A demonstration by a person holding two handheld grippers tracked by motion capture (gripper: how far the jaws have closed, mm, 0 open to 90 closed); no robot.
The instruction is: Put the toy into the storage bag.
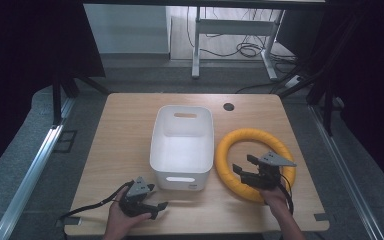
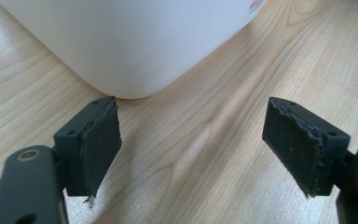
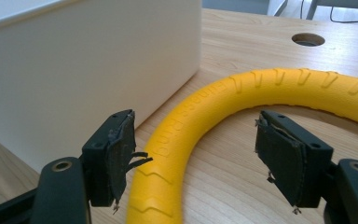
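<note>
Right gripper view: your right claw (image 3: pixel 200 158) hangs spread over the near-left arc of the yellow ring (image 3: pixel 242 100), flat on the surface (image 3: pixel 242 42) beside the white bin (image 3: pixel 74 74), while your left claw (image 2: pixel 191 144) idles spread, farther off.

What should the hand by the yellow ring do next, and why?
Probably ease the right gripper forward and down so its jaws straddle the yellow ring, then close. The jaws stand wide open with nothing gripped, and the ring's near left curve already lies between them, flat on the table beside the white bin.
</note>
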